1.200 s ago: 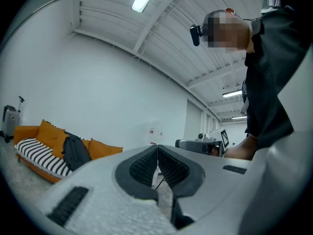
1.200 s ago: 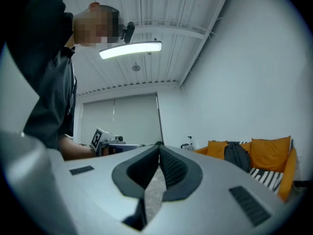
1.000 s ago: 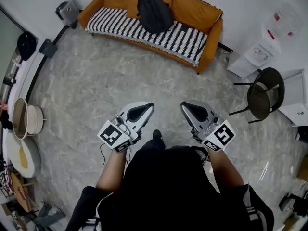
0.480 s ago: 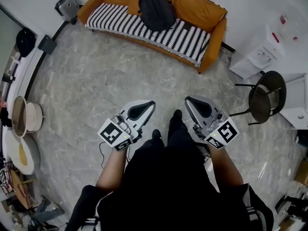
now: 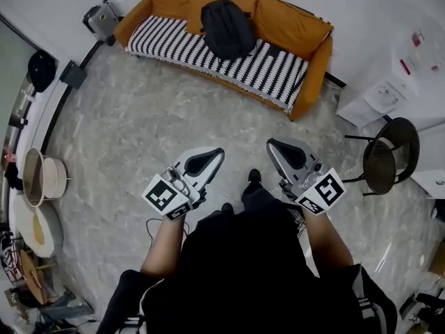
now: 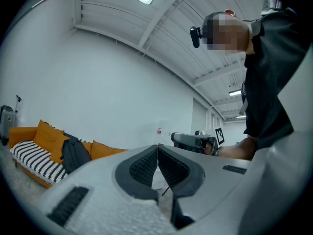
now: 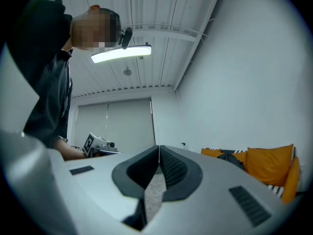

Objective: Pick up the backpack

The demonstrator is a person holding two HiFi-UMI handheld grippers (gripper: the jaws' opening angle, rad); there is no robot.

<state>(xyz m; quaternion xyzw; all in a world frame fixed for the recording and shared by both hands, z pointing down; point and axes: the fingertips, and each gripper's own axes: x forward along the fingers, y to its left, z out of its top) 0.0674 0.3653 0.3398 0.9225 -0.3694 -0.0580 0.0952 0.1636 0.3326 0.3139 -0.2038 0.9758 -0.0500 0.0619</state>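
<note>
1. Black fabric, soft and slumped, makes up the backpack (image 5: pixel 226 28). It leans upright against the back cushions of an orange sofa (image 5: pixel 316 56), well ahead of both grippers and touching neither.
2. A black-and-white striped cover (image 5: pixel 268 65) drapes the sofa seat under the backpack. The floor (image 5: pixel 139 131) between the grippers and the sofa is grey with marble-like veining.
3. The left gripper (image 5: pixel 219 152) has a smooth pale-grey shell with dark ribbed pads. Its jaws are pressed together with nothing between them. In its own view the backpack lies to the left of the jaw tips.
4. The right gripper (image 5: pixel 271 145) is of the same make, its jaws likewise closed on nothing. In its own view the sofa and backpack lie to the right of the jaw tips.
5. Each gripper carries a white cube with black square markers at its rear end, nearest the person's wrist.
6. A black chair (image 5: pixel 382 160) with a round seat and thin legs stands off to the right of the right gripper.
7. Compared with a second ago, the sofa and backpack sit slightly lower and larger in the head view. The chair has slid toward the right edge. A dark shoe (image 5: pixel 253 180) now shows between the two grippers, where a second ago one showed closer to the left gripper. Both pairs of jaws are as closed as before.
8. Count: two grippers, two marker cubes, one backpack, one sofa, one chair.
</note>
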